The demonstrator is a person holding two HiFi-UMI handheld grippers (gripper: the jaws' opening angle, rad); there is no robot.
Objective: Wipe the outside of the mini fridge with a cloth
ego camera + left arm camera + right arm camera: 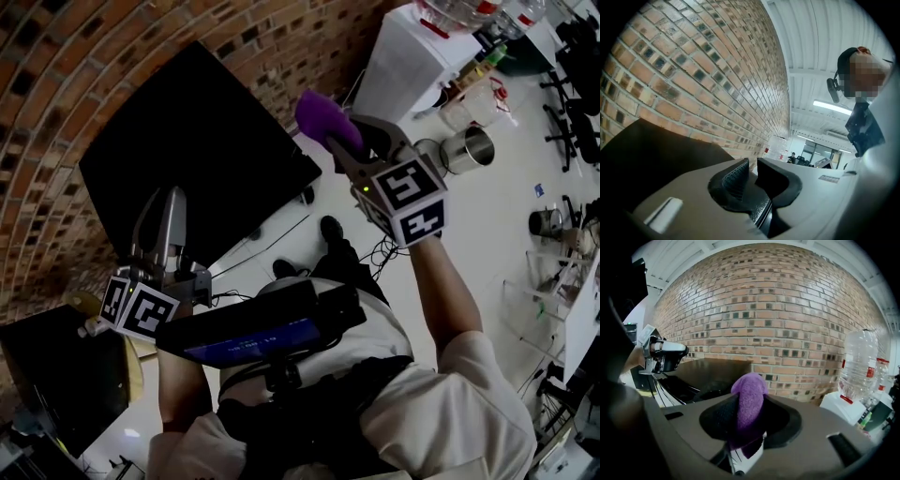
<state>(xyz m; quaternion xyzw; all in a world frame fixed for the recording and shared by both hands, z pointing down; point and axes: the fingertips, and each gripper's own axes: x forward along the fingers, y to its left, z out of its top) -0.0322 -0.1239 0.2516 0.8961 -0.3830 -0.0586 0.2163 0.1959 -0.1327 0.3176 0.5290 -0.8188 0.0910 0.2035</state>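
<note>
The right gripper (pixel 749 406) has its jaws clamped on the purple cloth (pixel 749 387), which protrudes beyond their tips. The black mini fridge (pixel 712 369) lies ahead of the jaws, apart from the cloth. The left gripper (pixel 752 168) has its jaws narrowly apart and empty (fridge at their left). The contents of the metal cup (pixel 466 150) are indiscernible.

Wall: a red-brown brick wall (pixel 787 310) with pale mortar runs along the room.
Floor: glossy white floor (pixel 497 206), with black cables (pixel 382 251) trailing over it.
Ceiling: white ribbed ceiling (pixel 825 42) with a lit strip light (pixel 833 107).
Furniture: a white cabinet (pixel 403 70) stands by the wall, clear water bottles (pixel 857 366) on top; black wheeled chairs (pixel 579 112) stand nearby.
</note>
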